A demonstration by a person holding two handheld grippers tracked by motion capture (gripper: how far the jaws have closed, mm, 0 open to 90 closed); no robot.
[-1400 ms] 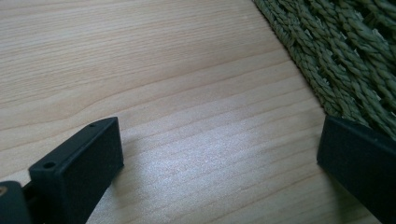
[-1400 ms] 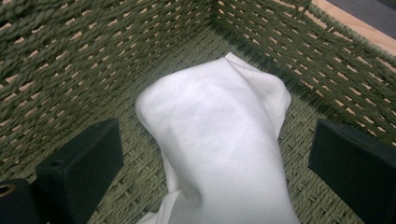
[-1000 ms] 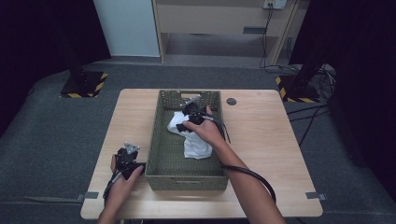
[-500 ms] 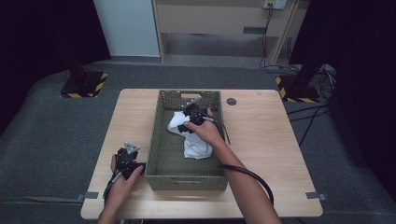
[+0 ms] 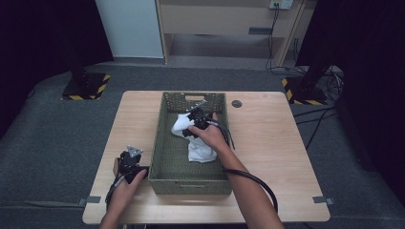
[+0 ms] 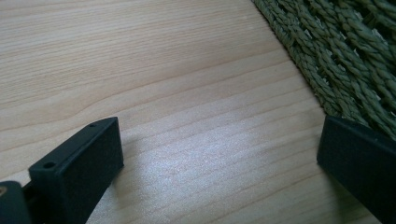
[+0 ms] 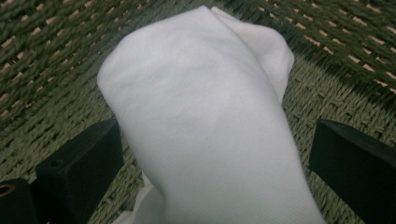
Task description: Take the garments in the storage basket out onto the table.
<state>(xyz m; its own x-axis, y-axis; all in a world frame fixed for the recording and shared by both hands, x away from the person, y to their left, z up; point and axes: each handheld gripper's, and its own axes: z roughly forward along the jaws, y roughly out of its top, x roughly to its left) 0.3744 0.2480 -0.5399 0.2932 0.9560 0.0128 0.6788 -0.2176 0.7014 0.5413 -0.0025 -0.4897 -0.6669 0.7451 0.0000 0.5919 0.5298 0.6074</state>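
Note:
A white cloth point(image 5: 196, 143) lies crumpled inside a green woven basket point(image 5: 165, 157) on the wooden table. My right gripper point(image 5: 192, 119) is inside the basket over the cloth's far end. In the right gripper view its jaws stand wide apart on either side of the cloth point(image 7: 205, 126), and the right gripper point(image 7: 215, 158) is open. My left gripper point(image 5: 132, 155) rests on the table just left of the basket's front left corner. The left gripper point(image 6: 219, 158) is open over bare wood, with the basket wall point(image 6: 345, 60) at its right.
The table point(image 5: 272, 143) has bare wood on both sides of the basket. A small dark round disc point(image 5: 236, 103) sits on the table past the basket's far right corner. Stands with striped bases point(image 5: 86, 88) flank the table on the floor.

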